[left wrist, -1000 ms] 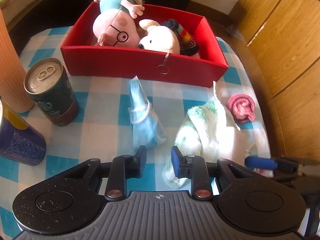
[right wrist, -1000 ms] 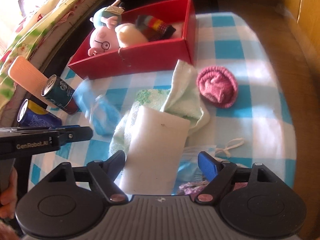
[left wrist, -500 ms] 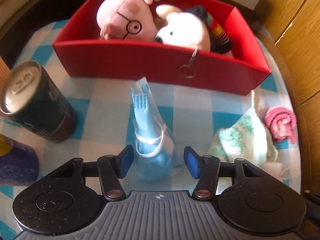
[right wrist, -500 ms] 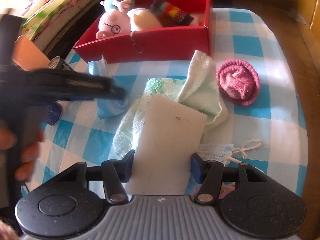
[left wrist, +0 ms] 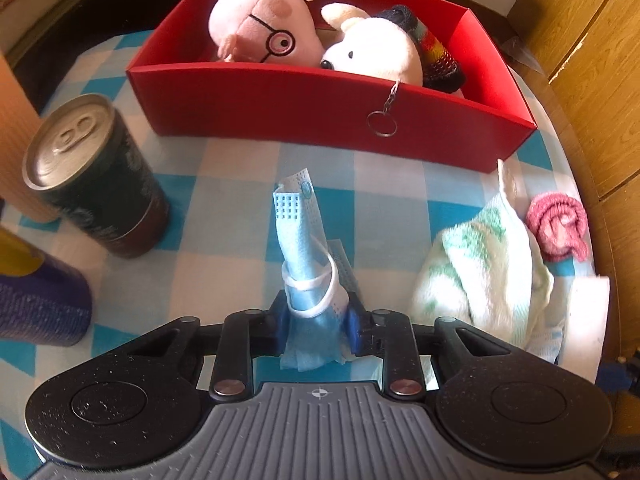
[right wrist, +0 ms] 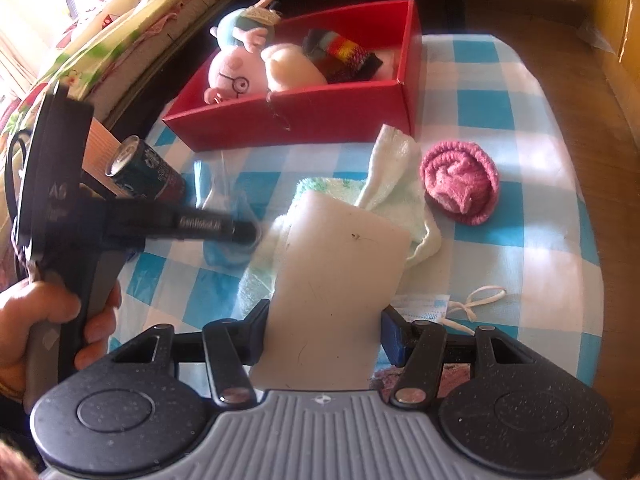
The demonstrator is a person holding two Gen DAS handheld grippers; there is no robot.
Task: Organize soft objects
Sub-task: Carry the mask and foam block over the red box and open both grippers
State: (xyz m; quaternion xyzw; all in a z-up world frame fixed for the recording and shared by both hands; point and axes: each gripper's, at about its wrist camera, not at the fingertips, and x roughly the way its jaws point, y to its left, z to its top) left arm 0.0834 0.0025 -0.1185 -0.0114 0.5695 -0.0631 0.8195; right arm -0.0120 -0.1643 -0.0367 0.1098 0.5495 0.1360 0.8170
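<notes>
The checked table [left wrist: 224, 208] carries the lot, and at its far side sits the red box [left wrist: 280, 108], already holding a pink pig plush [left wrist: 260, 36], a white bear plush [left wrist: 376, 52] and a striped knit thing [left wrist: 436, 56]. Near the box's right corner lies a crumpled green-and-white towel [left wrist: 480, 276], with a rolled pink sock [right wrist: 460, 184] just beside it. A dark drinks can [left wrist: 92, 176] and a purple can [left wrist: 36, 300] stand to the left; those are hard and, I'd say, not part of the sorting.

The right gripper [right wrist: 324, 336] has its jaws set against both edges of a pale foam block [right wrist: 340, 264], holding it out over the towel. The block looks light and springy, so a grip across its narrow width should do, though it will squash if pinched hard.

The left gripper [left wrist: 318, 324] is closed narrow on a rolled blue face mask [left wrist: 308, 256], bound by its own white ear loop, the free end pointing toward the box. It weighs next to nothing and is limp; pinching the bundled part keeps it from unrolling. A second mask [right wrist: 424, 306] lies flat on the cloth beside the right gripper
</notes>
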